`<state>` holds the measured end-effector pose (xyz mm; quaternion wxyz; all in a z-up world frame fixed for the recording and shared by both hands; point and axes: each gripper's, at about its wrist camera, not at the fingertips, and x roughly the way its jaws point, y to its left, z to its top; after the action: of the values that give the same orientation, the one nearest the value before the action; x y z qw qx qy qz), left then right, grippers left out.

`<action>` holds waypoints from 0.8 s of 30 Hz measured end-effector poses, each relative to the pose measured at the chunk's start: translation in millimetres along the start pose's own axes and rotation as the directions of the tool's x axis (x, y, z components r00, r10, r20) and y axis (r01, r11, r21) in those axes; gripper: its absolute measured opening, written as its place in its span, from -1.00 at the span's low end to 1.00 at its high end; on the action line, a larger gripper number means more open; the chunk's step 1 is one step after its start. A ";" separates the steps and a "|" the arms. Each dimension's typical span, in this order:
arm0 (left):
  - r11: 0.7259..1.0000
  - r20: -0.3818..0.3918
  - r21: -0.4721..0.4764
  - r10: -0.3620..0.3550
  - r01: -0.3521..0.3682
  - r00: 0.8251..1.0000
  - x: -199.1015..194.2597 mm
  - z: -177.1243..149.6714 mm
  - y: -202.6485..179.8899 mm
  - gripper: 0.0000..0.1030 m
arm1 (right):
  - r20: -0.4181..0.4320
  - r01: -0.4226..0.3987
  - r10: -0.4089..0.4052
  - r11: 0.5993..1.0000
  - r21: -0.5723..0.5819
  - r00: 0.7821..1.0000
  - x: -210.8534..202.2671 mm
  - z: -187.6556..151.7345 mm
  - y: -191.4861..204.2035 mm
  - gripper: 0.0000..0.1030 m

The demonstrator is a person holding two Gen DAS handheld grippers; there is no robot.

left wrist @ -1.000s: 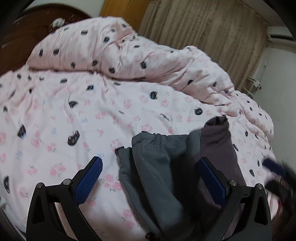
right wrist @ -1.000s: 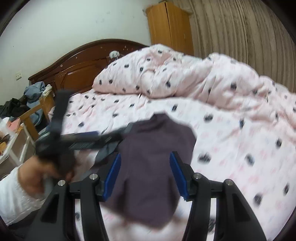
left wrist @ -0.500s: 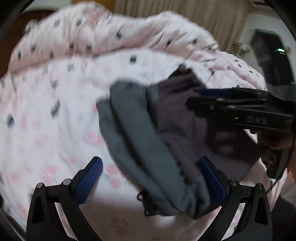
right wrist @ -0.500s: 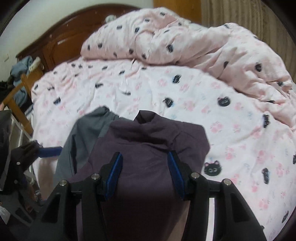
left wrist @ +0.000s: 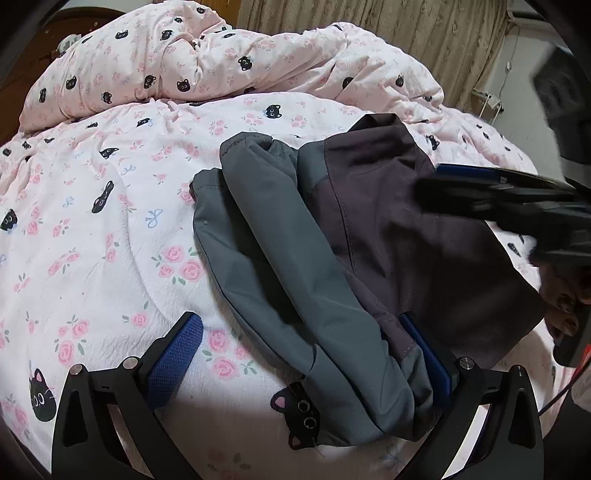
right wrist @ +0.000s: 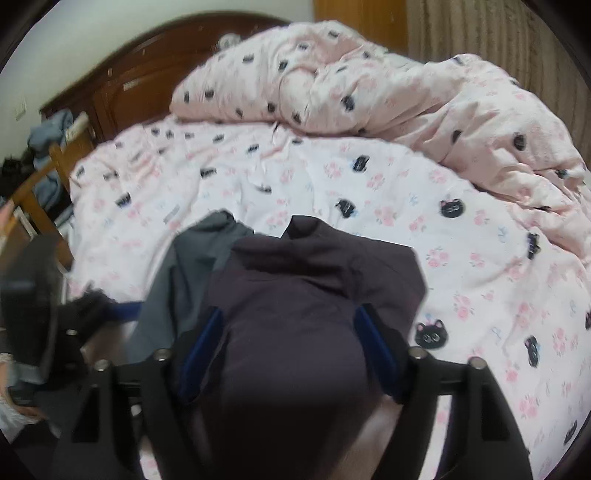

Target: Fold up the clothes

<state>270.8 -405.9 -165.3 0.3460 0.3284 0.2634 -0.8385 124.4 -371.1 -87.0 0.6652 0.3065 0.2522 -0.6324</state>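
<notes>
A garment lies folded on the pink cat-print sheet (left wrist: 110,229); its grey part (left wrist: 266,236) is on the left and its dark purple part (left wrist: 399,229) on the right. My left gripper (left wrist: 301,358) stands wide open low over the sheet. The grey hem bunches against its right pad (left wrist: 428,362), while its left pad rests on bare sheet. My right gripper (right wrist: 290,345) straddles the purple part (right wrist: 306,280) and its jaws are opening, with the cloth lying slack between the pads. Seen from the left wrist view, the right gripper (left wrist: 439,184) hovers blurred over the purple cloth.
A bunched pink duvet (right wrist: 369,92) fills the back of the bed before a dark wooden headboard (right wrist: 122,85). A wooden chair with clothes (right wrist: 48,147) stands left of the bed. A curtain (left wrist: 406,33) hangs behind. A person's hand (left wrist: 561,306) holds the right gripper.
The right gripper has come down with the purple part, which now lies on the bed, and its jaws stand wider. The left gripper has sunk closer to the grey part.
</notes>
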 end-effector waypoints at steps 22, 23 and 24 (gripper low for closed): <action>0.989 -0.013 -0.076 -0.131 0.130 0.991 -0.7 2.8 20.8 1.00 | 0.000 -0.331 0.384 0.797 0.506 0.923 32.6 -61.6 -37.8 0.71; 0.988 -0.013 -0.079 -0.135 0.133 0.991 -1.1 2.9 21.6 0.99 | -0.004 -0.323 0.376 0.801 0.504 0.927 33.3 -59.5 -35.4 0.55; 0.986 -0.010 -0.087 -0.143 0.141 0.990 -1.9 3.2 23.0 1.00 | -0.006 -0.315 0.368 0.803 0.506 0.930 33.6 -58.3 -34.8 0.40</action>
<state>287.9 -421.5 -166.8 0.2969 0.3004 0.3246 -0.8463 95.2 -352.2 -154.3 0.6527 0.5396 0.0561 -0.5287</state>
